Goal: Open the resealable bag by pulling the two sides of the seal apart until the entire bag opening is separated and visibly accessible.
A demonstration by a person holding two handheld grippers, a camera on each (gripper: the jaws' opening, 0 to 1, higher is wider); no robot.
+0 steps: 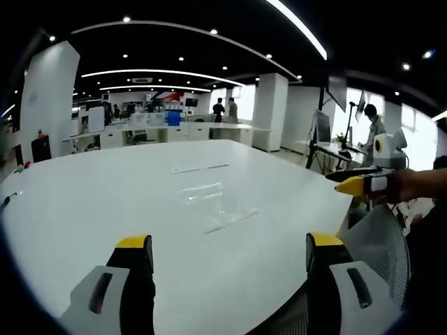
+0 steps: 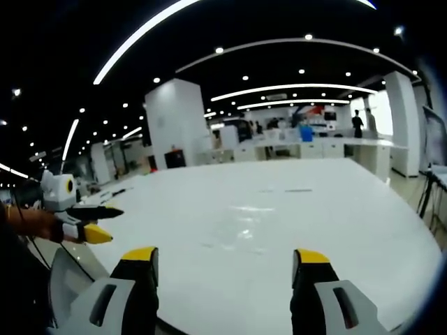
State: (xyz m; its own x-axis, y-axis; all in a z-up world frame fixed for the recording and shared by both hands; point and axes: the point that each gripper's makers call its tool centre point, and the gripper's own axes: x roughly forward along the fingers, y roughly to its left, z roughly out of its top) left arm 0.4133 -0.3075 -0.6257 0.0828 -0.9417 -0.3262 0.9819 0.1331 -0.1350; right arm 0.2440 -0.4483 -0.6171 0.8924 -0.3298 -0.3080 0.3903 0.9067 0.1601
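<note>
Clearly nothing started yet. From the left gripper view: left gripper (image 1: 229, 252) at the bottom of the frame, jaws wide apart and holding nothing, hovering above the near edge of the white tabletop (image 1: 84, 202). Resealable bag (image 1: 209, 199), clear and hard to make out, lying flat near the middle of the frame, well apart from the jaws, a faint straight line at its lower right edge, possibly the seal, though too faint to be sure. Right gripper (image 1: 357, 180) entering at the right edge, held by a hand, off the tabletop's edge; jaws apparently close together, but cannot tell for certain from this angle. Mesh chair back (image 1: 380, 244) at lower right.

From the right gripper view: right gripper (image 2: 223, 266) at the bottom, jaws spread apart with nothing between them, again short of the bag, seen as a faint glossy patch (image 2: 244, 227) near the frame's centre. Left gripper at the left edge, beside the tabletop.

Judging by this, bag untouched and seemingly sealed; all left to do: reaching in, pinching each side of the seal, pulling apart along the whole opening.
</note>
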